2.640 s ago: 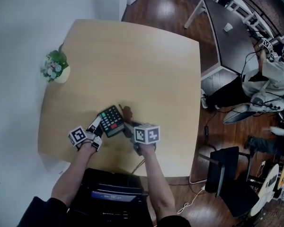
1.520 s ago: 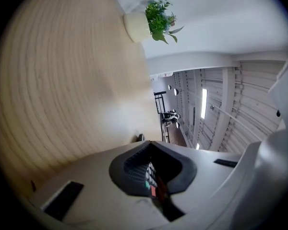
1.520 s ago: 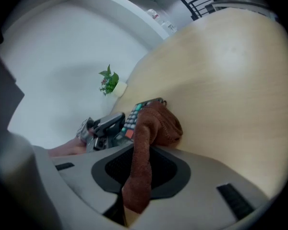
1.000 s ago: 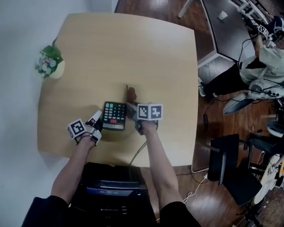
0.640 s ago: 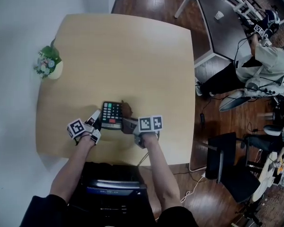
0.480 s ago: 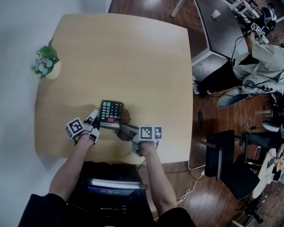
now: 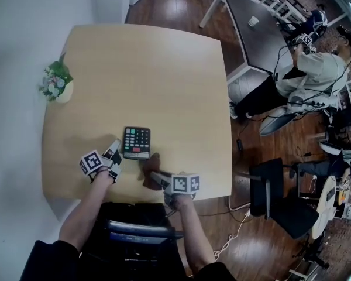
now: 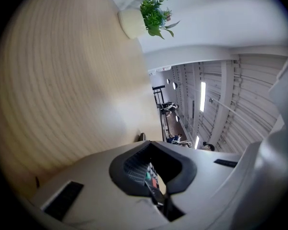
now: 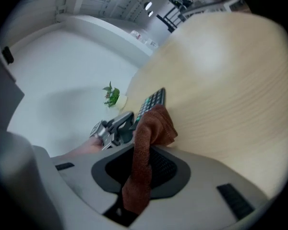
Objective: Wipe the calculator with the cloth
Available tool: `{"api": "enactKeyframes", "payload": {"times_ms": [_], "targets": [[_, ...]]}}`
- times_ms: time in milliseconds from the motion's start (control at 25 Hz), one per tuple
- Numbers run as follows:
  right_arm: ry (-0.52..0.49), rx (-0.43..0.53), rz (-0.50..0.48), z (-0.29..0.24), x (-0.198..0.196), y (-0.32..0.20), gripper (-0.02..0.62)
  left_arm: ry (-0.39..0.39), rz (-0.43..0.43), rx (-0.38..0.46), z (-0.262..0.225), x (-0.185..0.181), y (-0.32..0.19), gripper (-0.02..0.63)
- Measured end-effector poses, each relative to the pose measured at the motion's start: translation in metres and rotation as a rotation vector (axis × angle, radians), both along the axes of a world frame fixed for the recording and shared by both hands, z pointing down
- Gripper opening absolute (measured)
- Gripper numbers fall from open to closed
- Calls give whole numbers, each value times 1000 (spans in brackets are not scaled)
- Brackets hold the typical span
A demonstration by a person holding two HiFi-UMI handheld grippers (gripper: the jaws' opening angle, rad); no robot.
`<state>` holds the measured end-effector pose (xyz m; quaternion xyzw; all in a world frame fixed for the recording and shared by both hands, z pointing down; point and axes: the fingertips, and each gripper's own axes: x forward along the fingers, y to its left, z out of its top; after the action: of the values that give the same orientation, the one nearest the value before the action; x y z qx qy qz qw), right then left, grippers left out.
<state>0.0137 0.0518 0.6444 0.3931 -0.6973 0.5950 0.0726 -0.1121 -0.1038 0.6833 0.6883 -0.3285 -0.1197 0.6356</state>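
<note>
One calculator (image 7: 136, 142), one cloth (image 9: 151, 123). My left tongs (image 7: 116, 153) seemingly pinch the calculator; only the right gripper view shows right tongs (image 9: 140, 174) clamping cloth.

An office workroom: dark desk (image 7: 254, 40), black chair (image 7: 268, 193), trailing cables (image 7: 229, 243).

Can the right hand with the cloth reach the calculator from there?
Probably yes. Only bare table lies between the cloth and the calculator; the left hand-held gripper pinches just its near left edge, leaving the keys uncovered.
</note>
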Motion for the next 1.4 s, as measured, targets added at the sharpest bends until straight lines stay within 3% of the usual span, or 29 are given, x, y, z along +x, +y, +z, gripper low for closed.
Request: {"api": "enactKeyframes", "payload": {"times_ms": [160,280,400,480,600,760,840,960,1080,1200,1400], "targets": [[229,110,56,-12,69,-49,86,9,80,-3,-11,-10,44,-5],[288,152,8,-11,84,-96,85,58,153,-63,-10,11,83,-5],[321,188,-146,-8,67,-145,86,117,162,-116,-9,39,106,-5],[374,222,-285,-4,49,-175,86,153,127,-120,-12,51,104,-5],[452,249,-478,14,30,-208,86,148,60,-96,-12,54,94,-5],[398,212,-628,47,14,-216,86,146,-74,-96,-4,41,78,-5],[303,194,-602,47,15,-213,84,147,-162,-94,-4,29,63,-3],[146,145,-487,43,18,-202,83,134,-265,-89,-3,4,33,-2],[68,90,-442,46,5,-164,83,110,-324,-72,2,-28,-3,-2],[36,88,-436,43,-12,-118,83,43,-278,-33,-3,-42,-29,-3],[99,155,-163,36,27,-148,83,0,-138,67,-21,-38,-29,-3]]}}
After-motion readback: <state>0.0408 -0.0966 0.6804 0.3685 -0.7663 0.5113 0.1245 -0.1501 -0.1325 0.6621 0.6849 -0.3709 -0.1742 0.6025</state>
